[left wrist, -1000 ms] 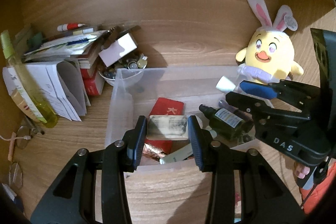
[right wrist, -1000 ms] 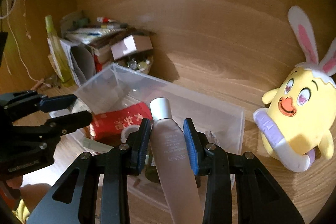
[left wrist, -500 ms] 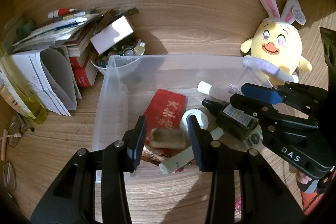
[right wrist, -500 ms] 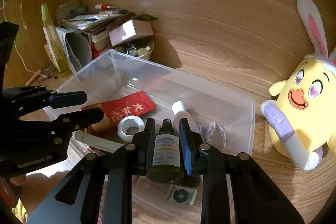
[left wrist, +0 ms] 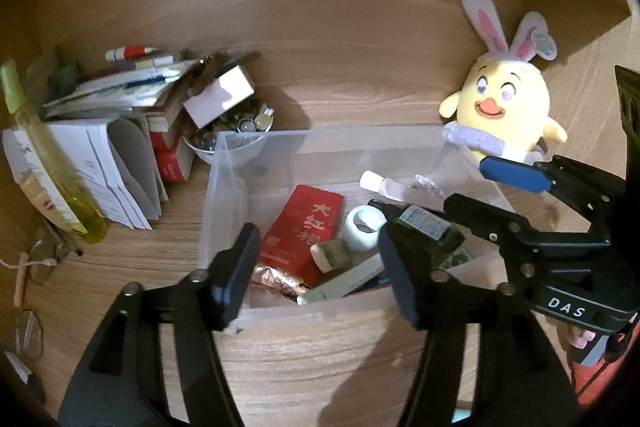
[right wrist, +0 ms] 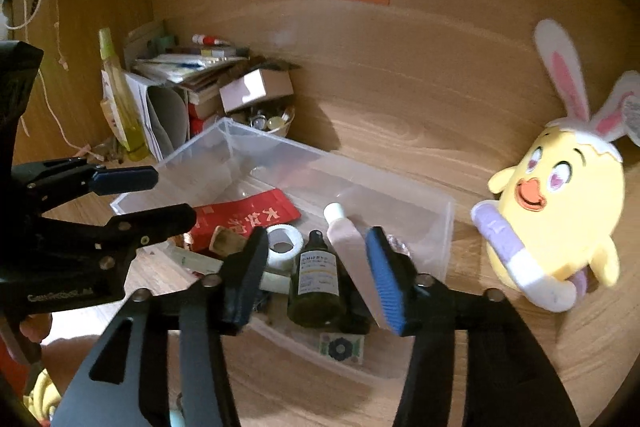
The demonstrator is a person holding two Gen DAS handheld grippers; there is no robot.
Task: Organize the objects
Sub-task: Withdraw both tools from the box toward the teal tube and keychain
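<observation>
A clear plastic bin (left wrist: pixel 224 187) is seen on the wooden desk (left wrist: pixel 328 359), and most of the small things are already gathered in it: a red packet (left wrist: pixel 304 231), a roll of white tape (left wrist: pixel 362 233), a dark green bottle (right wrist: pixel 318 277), a pale pink bottle (right wrist: pixel 346 247), a small tan block (left wrist: pixel 330 255) and a long pale tube (left wrist: pixel 344 283). The left gripper (left wrist: pixel 320 267) is held above the near edge of the bin with its jaws spread wide and nothing between them. The right gripper (right wrist: pixel 316 279) is likewise spread open over the two bottles, which lie loose on the bin floor. The sorting is judged to be well advanced. Left outside are a yellow chick plush (right wrist: pixel 560 211) beside the bin, and a heap of books and papers (left wrist: pixel 120 99) with a bowl of trinkets (left wrist: pixel 240 131) at the far left corner; whether these are meant to be tidied cannot be told. A patterned card (right wrist: pixel 342 347) appears to lie under the near wall, though the view there is poor.
</observation>
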